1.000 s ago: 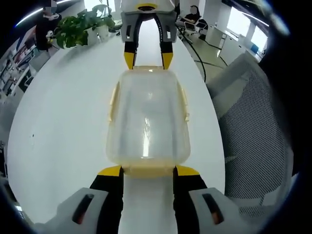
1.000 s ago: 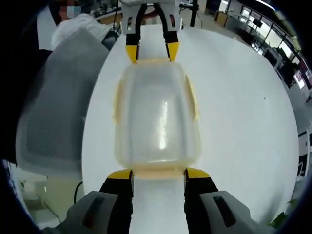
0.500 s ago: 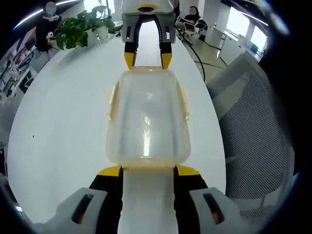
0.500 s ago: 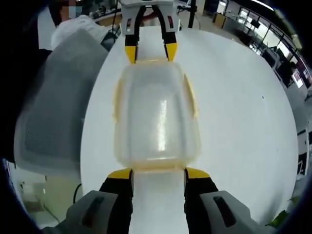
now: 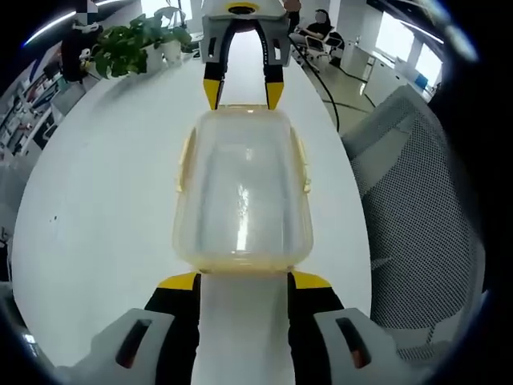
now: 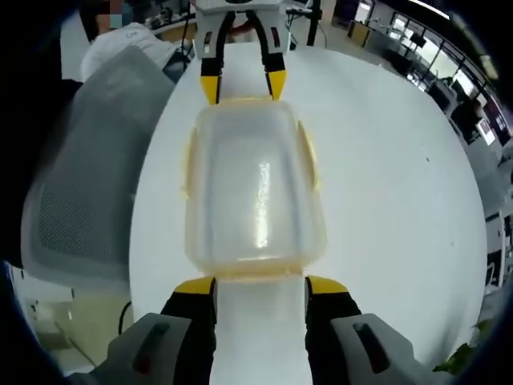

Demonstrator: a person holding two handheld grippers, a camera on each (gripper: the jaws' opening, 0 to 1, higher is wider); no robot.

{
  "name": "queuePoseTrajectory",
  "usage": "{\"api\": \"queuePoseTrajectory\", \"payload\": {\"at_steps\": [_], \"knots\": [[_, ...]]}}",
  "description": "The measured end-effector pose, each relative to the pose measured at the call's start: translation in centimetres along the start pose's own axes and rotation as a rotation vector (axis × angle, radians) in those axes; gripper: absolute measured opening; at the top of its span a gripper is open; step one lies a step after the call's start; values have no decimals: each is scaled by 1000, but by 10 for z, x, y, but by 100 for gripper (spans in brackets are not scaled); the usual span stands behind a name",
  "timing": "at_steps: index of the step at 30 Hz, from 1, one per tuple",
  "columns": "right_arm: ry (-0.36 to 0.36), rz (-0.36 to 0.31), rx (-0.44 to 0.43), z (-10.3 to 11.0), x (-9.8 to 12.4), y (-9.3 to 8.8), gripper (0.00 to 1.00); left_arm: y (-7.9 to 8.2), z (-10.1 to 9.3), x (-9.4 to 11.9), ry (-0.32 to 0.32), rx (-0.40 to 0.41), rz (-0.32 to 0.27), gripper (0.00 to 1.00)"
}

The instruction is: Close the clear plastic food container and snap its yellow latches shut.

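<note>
With both grippers spread wide, left gripper (image 5: 240,280) and right gripper (image 6: 260,285) at opposite ends of the lidded container (image 5: 242,192) on the white table (image 5: 96,184), you press the 2 end latches evenly w/ the tips, keeping the box level.

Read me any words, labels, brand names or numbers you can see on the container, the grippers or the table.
None can be read. The clear plastic container bears no visible print or label, its yellow latches are plain, and the white table is unmarked. The left hand-held gripper and right hand-held gripper show no legible marking.
</note>
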State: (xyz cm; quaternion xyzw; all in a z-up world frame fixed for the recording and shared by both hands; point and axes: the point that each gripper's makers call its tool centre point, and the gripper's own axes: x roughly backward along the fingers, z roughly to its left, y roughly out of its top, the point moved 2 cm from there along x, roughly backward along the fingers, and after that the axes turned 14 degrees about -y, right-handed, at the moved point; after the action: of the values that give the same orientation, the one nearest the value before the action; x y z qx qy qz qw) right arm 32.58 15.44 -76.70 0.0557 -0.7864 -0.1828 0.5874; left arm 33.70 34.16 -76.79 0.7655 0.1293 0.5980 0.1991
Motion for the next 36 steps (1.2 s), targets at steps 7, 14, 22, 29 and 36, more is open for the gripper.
{"api": "queuePoseTrajectory", "payload": {"at_steps": [7,14,22,29,36], "knots": [[-4,-24,-97,0,6,0,46,-7,-4,5,9,19,19,41],[-14,-47,-195,-1,12,1,46,-5,-9,13,7,74,-30,40],[-10,-38,-331,0,13,2,43,10,-12,16,-26,283,-182,46],[-38,-36,-424,-5,15,4,43,4,-7,17,10,333,-172,47],[-60,-34,-513,-9,15,6,38,8,-3,21,36,450,-258,41]]}}
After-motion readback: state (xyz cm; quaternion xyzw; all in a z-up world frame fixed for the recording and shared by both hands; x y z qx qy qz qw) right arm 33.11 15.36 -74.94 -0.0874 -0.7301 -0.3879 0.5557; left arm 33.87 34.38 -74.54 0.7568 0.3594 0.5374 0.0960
